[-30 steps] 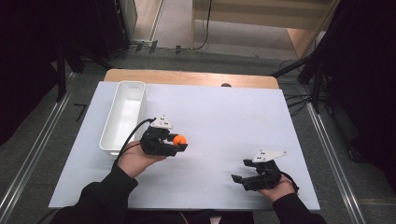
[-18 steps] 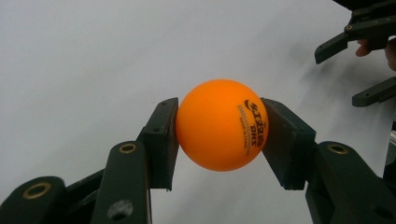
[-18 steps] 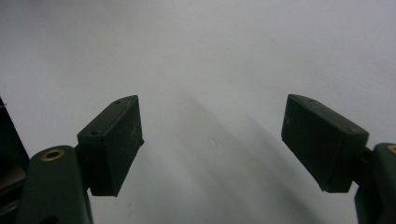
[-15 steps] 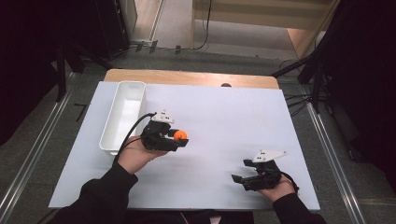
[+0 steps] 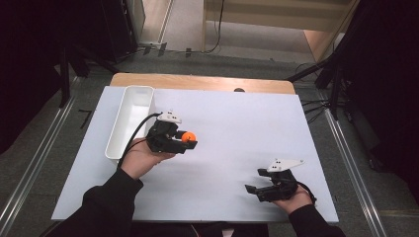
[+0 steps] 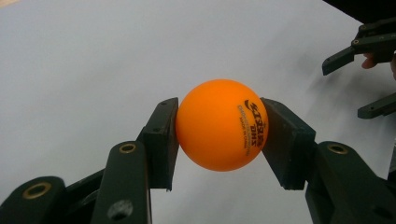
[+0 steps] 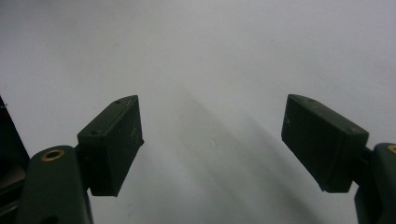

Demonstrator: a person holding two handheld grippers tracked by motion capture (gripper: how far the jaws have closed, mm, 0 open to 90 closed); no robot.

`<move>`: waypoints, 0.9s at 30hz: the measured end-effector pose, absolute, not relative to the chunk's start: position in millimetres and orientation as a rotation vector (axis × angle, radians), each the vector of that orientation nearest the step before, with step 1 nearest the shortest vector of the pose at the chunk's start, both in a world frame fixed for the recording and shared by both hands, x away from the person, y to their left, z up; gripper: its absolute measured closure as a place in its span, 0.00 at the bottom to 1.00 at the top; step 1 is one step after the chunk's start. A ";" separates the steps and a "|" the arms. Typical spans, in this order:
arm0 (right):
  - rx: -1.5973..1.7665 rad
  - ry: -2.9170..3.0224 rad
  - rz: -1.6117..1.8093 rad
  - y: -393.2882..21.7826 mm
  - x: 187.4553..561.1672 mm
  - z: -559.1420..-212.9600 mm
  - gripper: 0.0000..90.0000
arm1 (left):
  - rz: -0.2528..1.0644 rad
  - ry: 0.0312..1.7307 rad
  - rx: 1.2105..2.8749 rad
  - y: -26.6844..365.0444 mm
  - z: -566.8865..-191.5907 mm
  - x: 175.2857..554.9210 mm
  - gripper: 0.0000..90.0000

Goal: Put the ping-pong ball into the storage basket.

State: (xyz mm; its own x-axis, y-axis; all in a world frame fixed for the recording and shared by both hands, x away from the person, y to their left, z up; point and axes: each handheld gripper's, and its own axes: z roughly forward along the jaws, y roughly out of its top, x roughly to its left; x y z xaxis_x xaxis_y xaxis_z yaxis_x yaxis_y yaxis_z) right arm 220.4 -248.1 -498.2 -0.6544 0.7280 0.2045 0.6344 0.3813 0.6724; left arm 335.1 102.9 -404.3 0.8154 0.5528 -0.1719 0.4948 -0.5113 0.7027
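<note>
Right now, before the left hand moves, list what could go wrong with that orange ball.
1. The orange ball is round and smooth, pinched by the left gripper only at its two sides; a jolt could pop it out.
2. If dropped on the flat white table, it would likely roll away.
3. The white bin is narrow, so a release off-centre may miss or bounce out.

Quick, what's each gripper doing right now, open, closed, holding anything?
Left gripper: shut on the orange ping-pong ball.
Right gripper: open, nothing between its jaws, over the white table.
</note>
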 end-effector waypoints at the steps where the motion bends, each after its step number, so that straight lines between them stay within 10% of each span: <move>1: 1.243 2.504 1.130 -248.1 220.3 -498.1 0.21 | 0.098 0.770 2.211 104.1 -403.4 335.7 0.56; 27: 1.242 2.503 1.137 -248.3 220.6 -498.2 0.21 | 0.166 0.855 2.199 132.5 -394.6 350.1 0.56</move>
State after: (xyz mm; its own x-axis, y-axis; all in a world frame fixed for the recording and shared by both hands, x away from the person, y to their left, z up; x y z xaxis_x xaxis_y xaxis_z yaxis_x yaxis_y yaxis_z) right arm 220.6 -248.3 -498.2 -0.6544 0.7277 0.2057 0.6336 0.3791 0.6744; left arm 350.1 132.5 -394.6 0.7679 0.6247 -0.1419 0.5266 -0.4894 0.6951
